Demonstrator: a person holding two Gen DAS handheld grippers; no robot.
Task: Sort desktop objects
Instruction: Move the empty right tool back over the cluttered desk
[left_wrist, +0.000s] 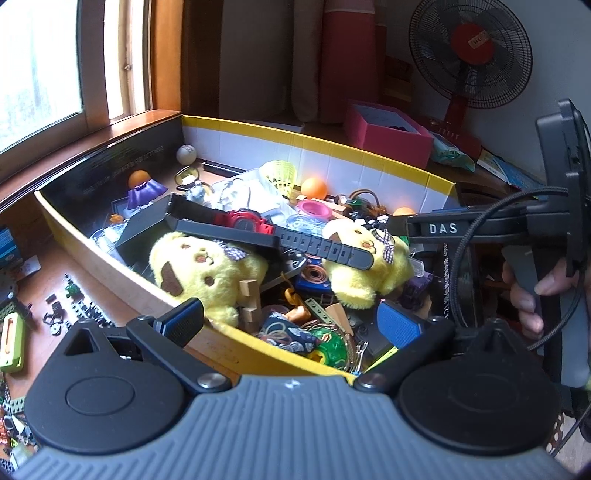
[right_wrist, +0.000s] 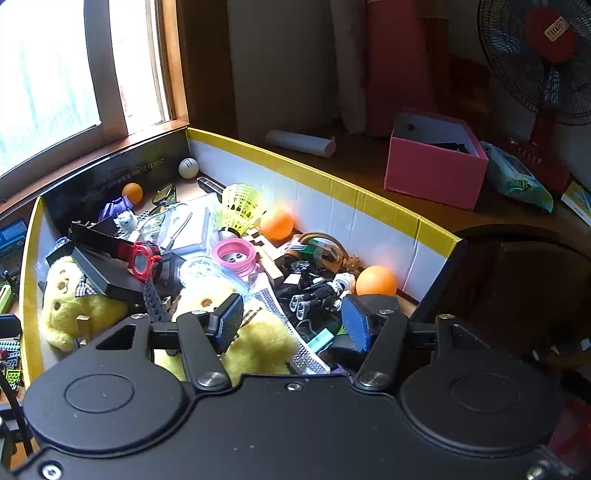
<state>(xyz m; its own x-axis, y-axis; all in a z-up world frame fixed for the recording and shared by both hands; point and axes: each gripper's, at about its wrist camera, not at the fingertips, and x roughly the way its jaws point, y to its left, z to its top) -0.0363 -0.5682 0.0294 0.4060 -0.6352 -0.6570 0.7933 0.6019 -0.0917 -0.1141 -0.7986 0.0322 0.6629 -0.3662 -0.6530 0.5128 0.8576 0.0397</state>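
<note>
Both the left gripper (left_wrist: 291, 325) and right gripper (right_wrist: 291, 325) are held spread wide, nothing grasped. The box (left_wrist: 369, 157) is seen crammed with toys, a watch (left_wrist: 245, 221) and balls; by this, sorting is judged barely begun.

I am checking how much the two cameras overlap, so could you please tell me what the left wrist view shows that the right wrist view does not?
Only the left wrist view shows the right gripper from the side, with the hand on its handle, and small dark parts scattered on the table outside the box.

Only the right wrist view shows a rolled white paper behind the box and a third orange ball wholly in sight.

Both show the yellow-rimmed box, two yellow plush toys, the red watch, the pink box and the fan.
</note>
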